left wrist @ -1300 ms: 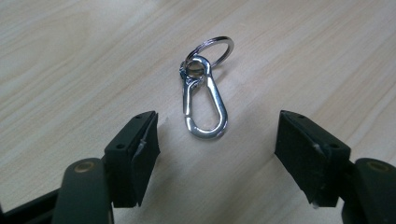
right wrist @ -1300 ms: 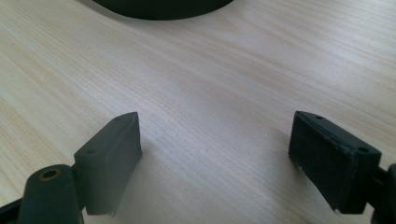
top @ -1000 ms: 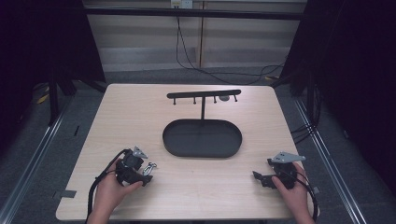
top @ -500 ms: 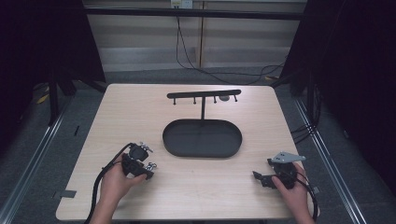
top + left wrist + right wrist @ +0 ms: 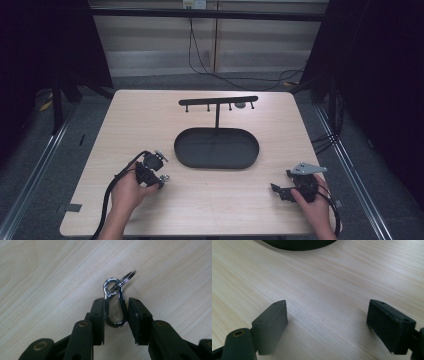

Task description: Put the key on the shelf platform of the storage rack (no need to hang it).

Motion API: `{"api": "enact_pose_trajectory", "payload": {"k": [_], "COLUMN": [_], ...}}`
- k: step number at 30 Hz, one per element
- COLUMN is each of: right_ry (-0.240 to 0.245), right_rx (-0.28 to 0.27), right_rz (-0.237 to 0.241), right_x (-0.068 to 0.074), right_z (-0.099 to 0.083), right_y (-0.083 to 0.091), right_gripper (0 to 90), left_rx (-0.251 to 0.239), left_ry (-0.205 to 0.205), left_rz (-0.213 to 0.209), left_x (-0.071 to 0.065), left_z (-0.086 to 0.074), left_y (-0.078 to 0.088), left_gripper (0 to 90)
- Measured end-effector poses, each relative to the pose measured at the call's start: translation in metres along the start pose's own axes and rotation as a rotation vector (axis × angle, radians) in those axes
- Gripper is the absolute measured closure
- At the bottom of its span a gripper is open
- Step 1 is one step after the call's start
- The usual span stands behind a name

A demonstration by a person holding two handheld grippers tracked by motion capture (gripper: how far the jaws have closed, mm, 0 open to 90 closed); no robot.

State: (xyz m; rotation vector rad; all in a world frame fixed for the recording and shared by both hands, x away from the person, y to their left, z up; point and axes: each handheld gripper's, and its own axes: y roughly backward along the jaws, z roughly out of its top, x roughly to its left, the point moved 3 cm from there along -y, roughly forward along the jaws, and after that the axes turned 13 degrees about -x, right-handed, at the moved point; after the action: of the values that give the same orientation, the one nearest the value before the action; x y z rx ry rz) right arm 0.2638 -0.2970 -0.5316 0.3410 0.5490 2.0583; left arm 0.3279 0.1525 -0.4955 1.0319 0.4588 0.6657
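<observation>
The left hand-held gripper [image 5: 116, 312] has just closed its jaws onto a small metal carabiner clip [image 5: 114, 303], one pad pressing on each long side of it. In the high view this left hand-held gripper [image 5: 159, 176] sits at the near left part of the desk [image 5: 150, 120], just off the left end of the black oval tray [image 5: 185, 150]. The right hand-held gripper [image 5: 327, 322] has its jaws spread wide with only bare wood between them; in the high view it [image 5: 278, 190] rests near the front right corner, well apart from the clip.

The desk is pale wood-grain laminate, matte, with fine streaks. Around it are grey floor, dark curtains at both sides, a light panelled wall behind with cables hanging down, and metal rails along the floor.

The clip lies flat on the desk, with its long axis running straight away from the left jaws, its rounded wide end between the pads and its small eye pointing outward. It is shiny chrome and pear-shaped, and a split key ring [image 5: 126, 278] is threaded through the eye, angled off to the upper right.

Behind the tray stands a black T-shaped rack [image 5: 218, 102] with short pegs.
</observation>
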Motion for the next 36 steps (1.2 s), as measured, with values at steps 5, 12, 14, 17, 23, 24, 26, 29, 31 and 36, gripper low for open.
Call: {"api": "enact_pose_trajectory", "payload": {"k": [5, 12, 14, 17, 23, 24, 26, 29, 31, 36], "right_ry": [0.002, -0.002, 0.000, 0.002, 0.002, 0.001, 0.001, 0.002, -0.002, 0.002], "right_rx": [-0.001, 0.002, 0.000, -0.001, -0.001, -0.001, -0.001, 0.000, 0.001, 0.000], "right_rz": [0.001, -0.001, 0.000, 0.001, 0.001, 0.000, 0.000, 0.001, -0.001, 0.001], "right_x": [0.000, 0.000, 0.000, 0.000, 0.000, 0.000, 0.000, 0.000, 0.000, 0.000], "right_z": [0.000, 0.000, 0.000, 0.000, 0.000, 0.000, 0.000, 0.000, 0.000, 0.000], "right_y": [0.000, 0.000, 0.000, 0.000, 0.000, 0.000, 0.000, 0.000, 0.000, 0.000], "right_gripper": [16.5, 16.5, 16.5, 16.5, 16.5, 16.5, 16.5, 16.5, 16.5, 16.5], "left_rx": [0.014, -0.007, -0.010, -0.016, -0.037, -0.043, -0.045, -0.051, -0.057, -0.057], "left_ry": [-0.005, 0.033, 0.033, 0.033, 0.023, 0.026, 0.022, 0.023, 0.020, 0.018], "left_rz": [-0.002, -0.023, -0.024, -0.030, -0.047, -0.048, -0.053, -0.059, -0.071, -0.087], "left_x": [0.000, 0.003, 0.004, 0.004, 0.003, 0.002, 0.002, 0.000, 0.000, -0.002], "left_z": [0.002, 0.003, 0.004, 0.006, 0.013, 0.014, 0.017, 0.021, 0.025, 0.031], "left_y": [-0.001, 0.005, 0.008, 0.012, 0.021, 0.022, 0.025, 0.027, 0.028, 0.030], "left_gripper": [68.0, 68.1, 68.1, 68.1, 68.1, 68.2, 68.1, 68.2, 68.2, 68.2]}}
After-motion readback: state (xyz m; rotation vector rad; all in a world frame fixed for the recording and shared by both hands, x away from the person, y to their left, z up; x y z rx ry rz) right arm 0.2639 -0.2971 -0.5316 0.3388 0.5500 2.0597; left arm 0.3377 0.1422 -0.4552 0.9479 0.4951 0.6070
